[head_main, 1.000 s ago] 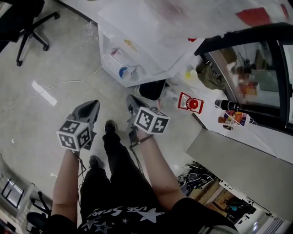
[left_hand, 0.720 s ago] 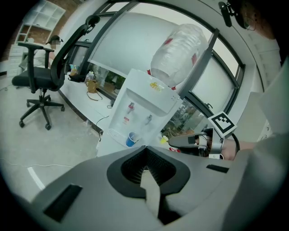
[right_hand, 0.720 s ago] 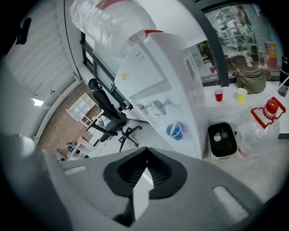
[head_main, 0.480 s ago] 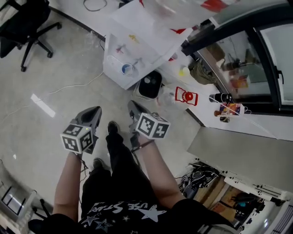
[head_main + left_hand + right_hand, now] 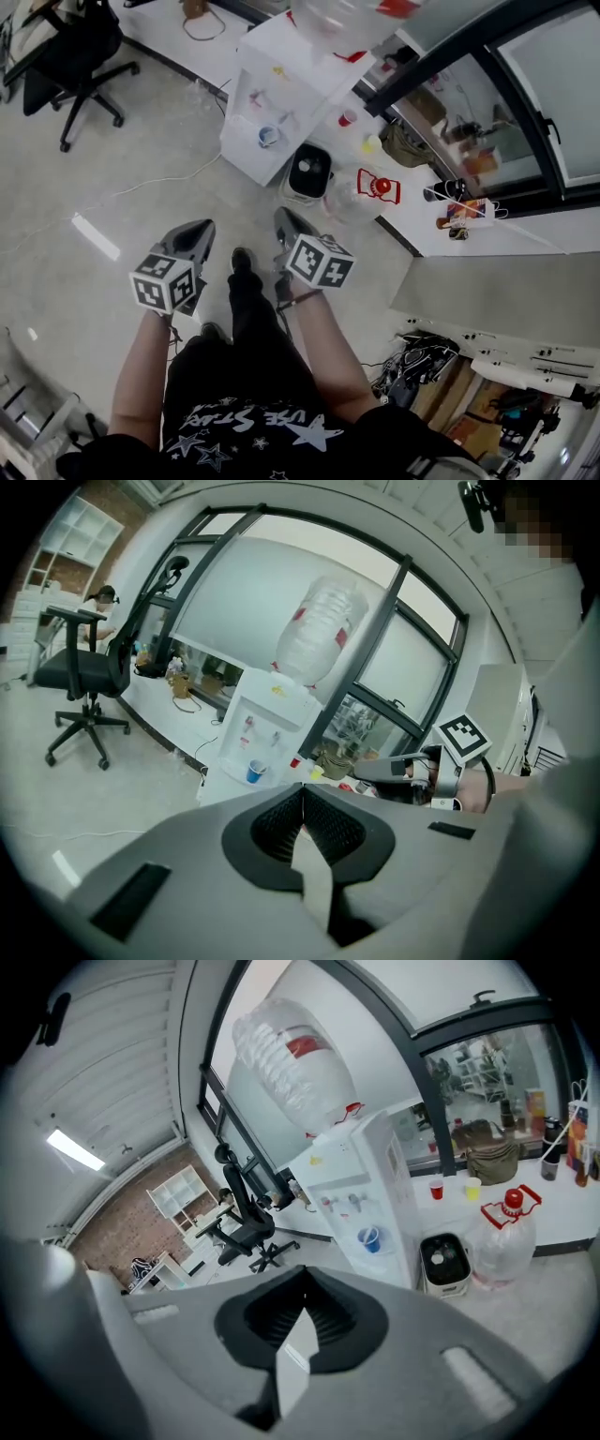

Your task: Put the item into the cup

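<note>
- since a second ago the head view has swung: the water dispenser [image 5: 281,98] now shows whole and sits farther off, while both grippers stay low over the floor, in front of the person's legs.
- the left gripper [image 5: 199,230] has its jaws pressed together on nothing, and so does the right gripper [image 5: 284,217]. no item is in hand, and i cannot tell which item is meant.
- a small blue cup [image 5: 268,137] stands upright on the dispenser's tray. a red cup [image 5: 347,118] and a yellow cup [image 5: 371,144] stand on the white desk beside it, well apart from both grippers.
</note>
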